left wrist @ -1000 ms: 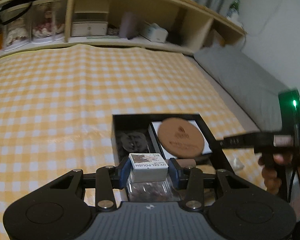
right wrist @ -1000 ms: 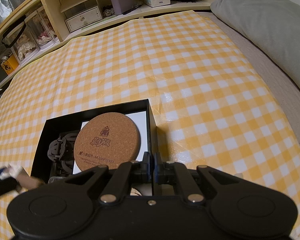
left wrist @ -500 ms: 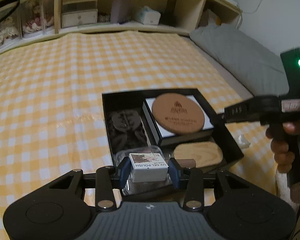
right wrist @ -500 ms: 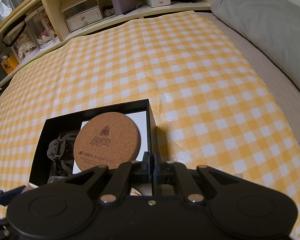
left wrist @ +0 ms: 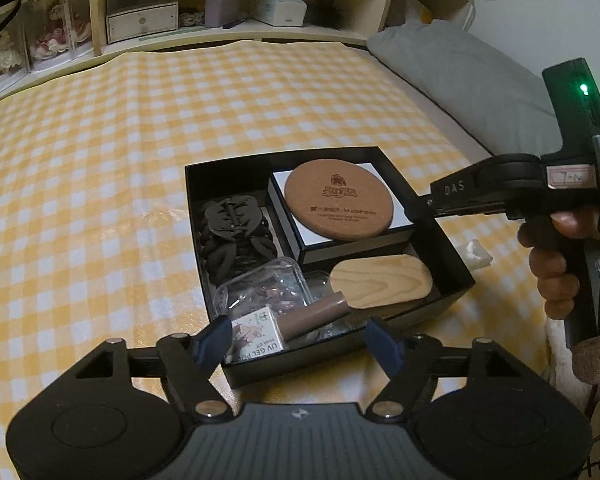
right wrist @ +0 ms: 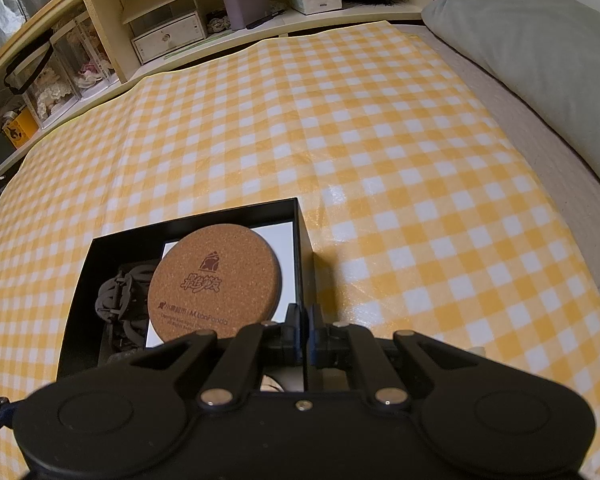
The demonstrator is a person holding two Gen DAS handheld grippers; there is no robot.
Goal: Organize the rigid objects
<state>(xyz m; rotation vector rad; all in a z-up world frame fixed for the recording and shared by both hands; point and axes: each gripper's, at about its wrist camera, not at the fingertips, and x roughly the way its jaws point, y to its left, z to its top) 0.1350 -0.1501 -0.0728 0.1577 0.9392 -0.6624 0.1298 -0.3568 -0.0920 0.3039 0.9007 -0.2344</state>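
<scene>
1. The yellow and white checked cloth (left wrist: 148, 168) covers the bed and fills most of both views; nothing else to be sorted lies on it, apart from a small white scrap (left wrist: 476, 254) at the right edge of the left wrist view.
2. The black rectangular cardboard box (left wrist: 204, 248) sits in the lower middle of the frame. It holds a white flat box (left wrist: 392, 230) with a round cork coaster (left wrist: 338, 204) on top, a black plastic hair claw (left wrist: 232, 236), a light wooden oval piece (left wrist: 380, 284) and a clear plastic case (left wrist: 260, 288).
3. The right gripper (right wrist: 305, 320) has its fingers closed on the right wall of the black box, so it steadies it.
4. The left gripper (left wrist: 300, 344) has just been opening its fingers; the small white gel polish carton (left wrist: 256, 340) lies between them in the near corner of the box, tilted, and only the left finger is near it.
5. The step seems to be the release. I think the next move calls for lifting the left gripper straight away, without catching the carton.
</scene>
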